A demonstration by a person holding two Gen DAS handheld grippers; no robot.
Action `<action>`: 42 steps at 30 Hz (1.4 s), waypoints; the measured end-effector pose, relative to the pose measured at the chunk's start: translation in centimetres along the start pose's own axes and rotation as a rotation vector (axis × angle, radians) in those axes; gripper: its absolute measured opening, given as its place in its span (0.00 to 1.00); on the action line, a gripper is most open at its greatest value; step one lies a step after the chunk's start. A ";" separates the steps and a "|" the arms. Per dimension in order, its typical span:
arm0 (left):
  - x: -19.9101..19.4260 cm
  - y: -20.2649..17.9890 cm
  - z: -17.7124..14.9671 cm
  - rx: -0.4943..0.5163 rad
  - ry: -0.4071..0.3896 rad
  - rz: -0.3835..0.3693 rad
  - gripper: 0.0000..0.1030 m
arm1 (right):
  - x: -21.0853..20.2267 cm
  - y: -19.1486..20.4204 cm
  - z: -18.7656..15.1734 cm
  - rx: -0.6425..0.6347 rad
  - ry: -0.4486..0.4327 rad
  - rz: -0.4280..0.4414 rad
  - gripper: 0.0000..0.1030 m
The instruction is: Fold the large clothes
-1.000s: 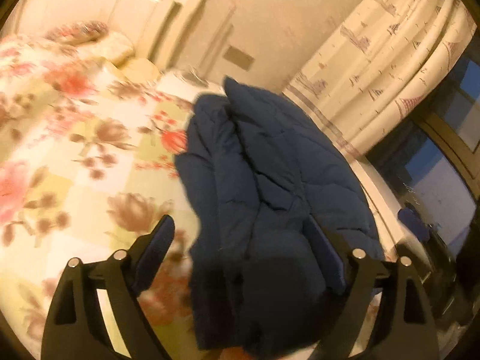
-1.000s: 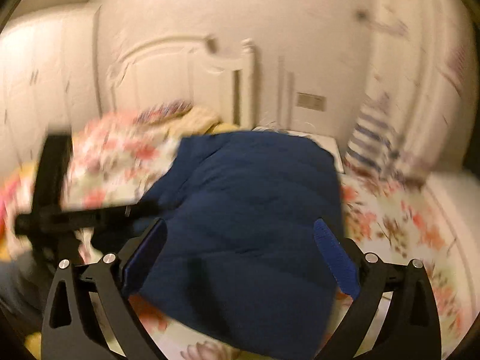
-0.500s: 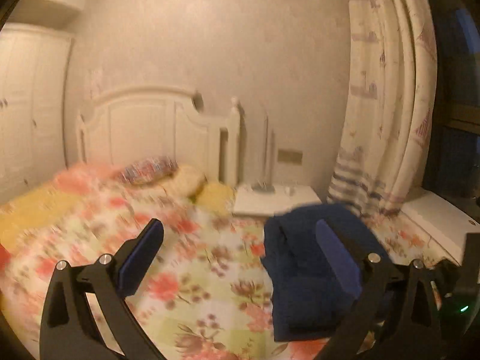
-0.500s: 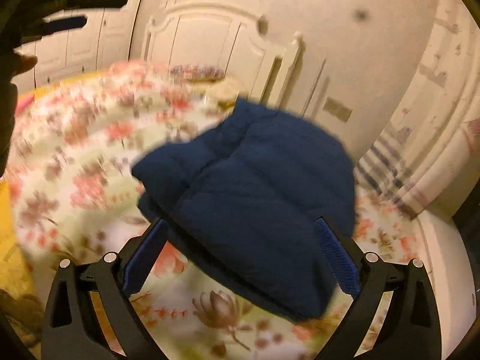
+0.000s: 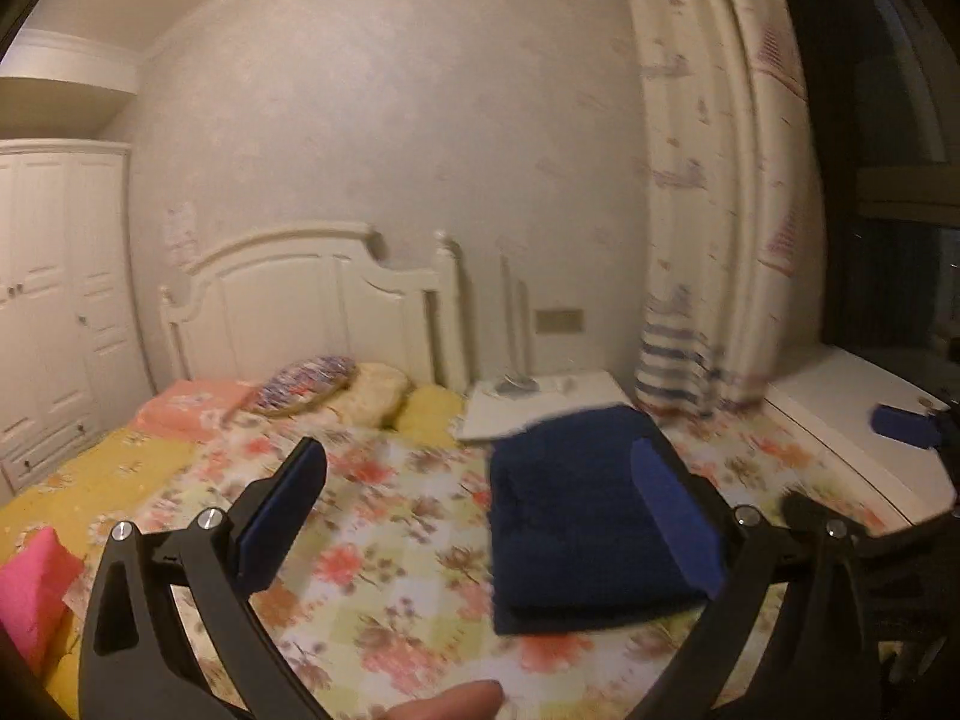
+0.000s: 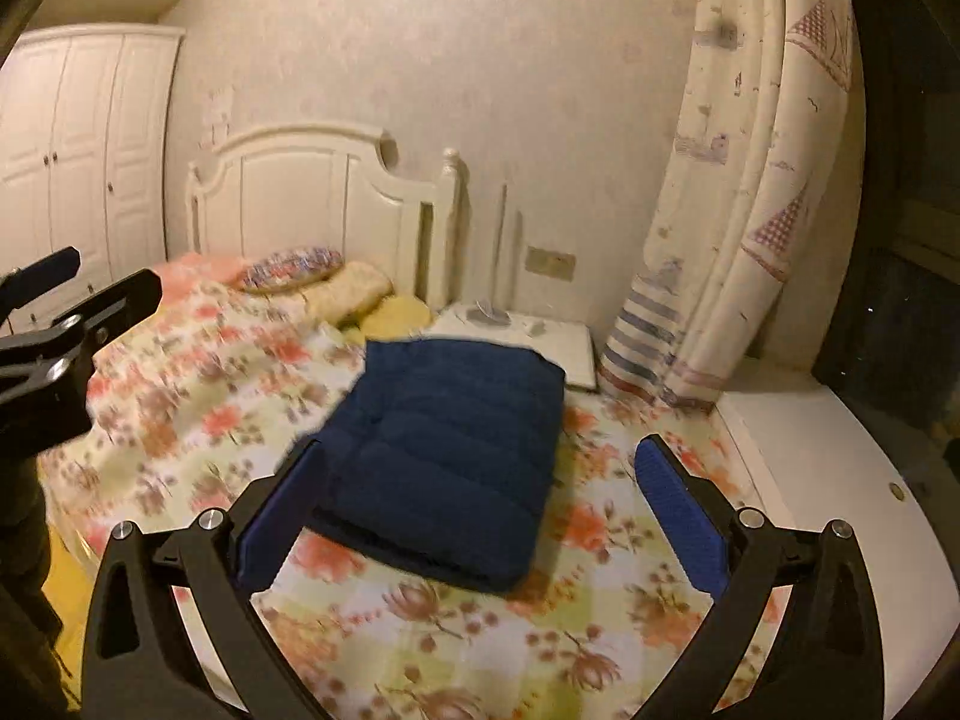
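A navy quilted jacket (image 5: 576, 516) lies folded into a neat rectangle on the floral bedspread (image 5: 384, 540); it also shows in the right wrist view (image 6: 456, 456). My left gripper (image 5: 480, 516) is open and empty, held back above the bed with the jacket behind its right finger. My right gripper (image 6: 480, 510) is open and empty, raised above the near end of the jacket. The left gripper's fingers (image 6: 72, 306) show at the left edge of the right wrist view.
Pillows (image 5: 336, 390) lie by the white headboard (image 5: 312, 306). A white nightstand (image 6: 528, 336) stands beside the bed. A patterned curtain (image 6: 744, 216) hangs at right over a white ledge (image 6: 828, 480). A wardrobe (image 6: 72, 162) stands at left. A pink item (image 5: 30, 588) lies at lower left.
Both grippers have pulled back and up from the jacket. The views have swung from close over the jacket to a wide look at the bed. The jacket lies folded, free of both grippers.
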State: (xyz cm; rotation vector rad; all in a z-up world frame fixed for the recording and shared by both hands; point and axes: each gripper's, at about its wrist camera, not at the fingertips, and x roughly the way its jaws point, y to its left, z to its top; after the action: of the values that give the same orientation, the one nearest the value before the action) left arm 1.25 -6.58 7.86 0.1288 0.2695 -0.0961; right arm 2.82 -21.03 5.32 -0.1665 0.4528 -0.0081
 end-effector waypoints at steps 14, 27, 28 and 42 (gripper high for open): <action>3.4 -0.7 -4.1 -0.008 0.149 -0.009 0.98 | 2.6 -0.4 -2.8 0.055 0.082 0.036 0.95; 3.8 -0.8 -4.6 -0.006 0.169 -0.016 0.98 | 3.2 0.6 -3.4 0.048 0.099 0.061 0.95; 3.7 -0.8 -4.6 -0.004 0.168 -0.016 0.98 | 3.2 0.6 -3.4 0.048 0.098 0.063 0.95; 4.0 0.2 -4.6 -0.026 0.168 0.002 0.98 | 3.2 0.6 -3.4 0.050 0.096 0.066 0.95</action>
State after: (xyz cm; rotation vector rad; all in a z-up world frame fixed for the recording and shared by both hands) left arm 3.92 -6.07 2.44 0.1115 0.4379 -0.0793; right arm 4.19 -21.07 0.85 -0.1021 0.5534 0.0369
